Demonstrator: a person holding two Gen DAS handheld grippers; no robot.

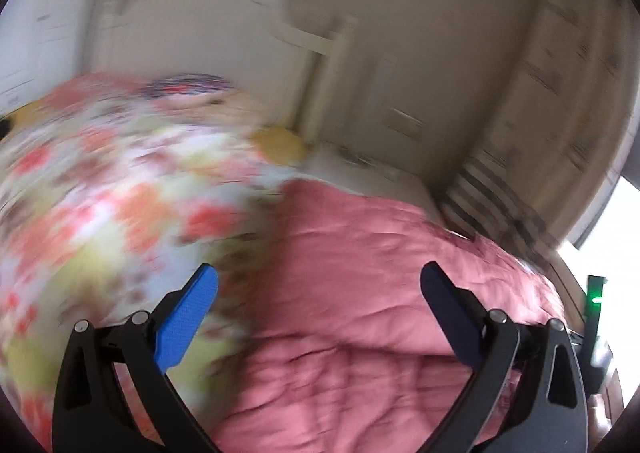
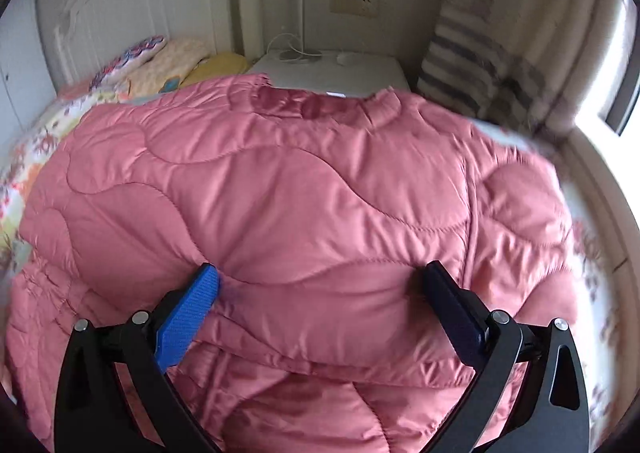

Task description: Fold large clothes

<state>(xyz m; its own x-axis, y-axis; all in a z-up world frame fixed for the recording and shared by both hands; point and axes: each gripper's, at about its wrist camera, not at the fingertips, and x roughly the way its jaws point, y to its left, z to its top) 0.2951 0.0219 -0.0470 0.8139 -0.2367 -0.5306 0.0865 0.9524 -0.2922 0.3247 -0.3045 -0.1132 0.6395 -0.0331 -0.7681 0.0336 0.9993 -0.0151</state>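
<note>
A pink quilted jacket [image 2: 312, 189] lies spread on the bed, back up, collar toward the far side. My right gripper [image 2: 320, 277] is open just above its middle, with a fold of the jacket lying below the fingers. In the blurred left wrist view the jacket [image 1: 380, 253] fills the lower right. My left gripper [image 1: 320, 277] is open and empty over the jacket's left edge, where it meets the floral bedspread [image 1: 100, 193].
A white headboard [image 2: 120, 1] stands at the far left with pillows [image 2: 176, 61] in front of it. A white nightstand [image 2: 328, 69] with a lamp pole and cables sits behind the collar. A striped curtain [image 2: 472, 69] and a window are on the right.
</note>
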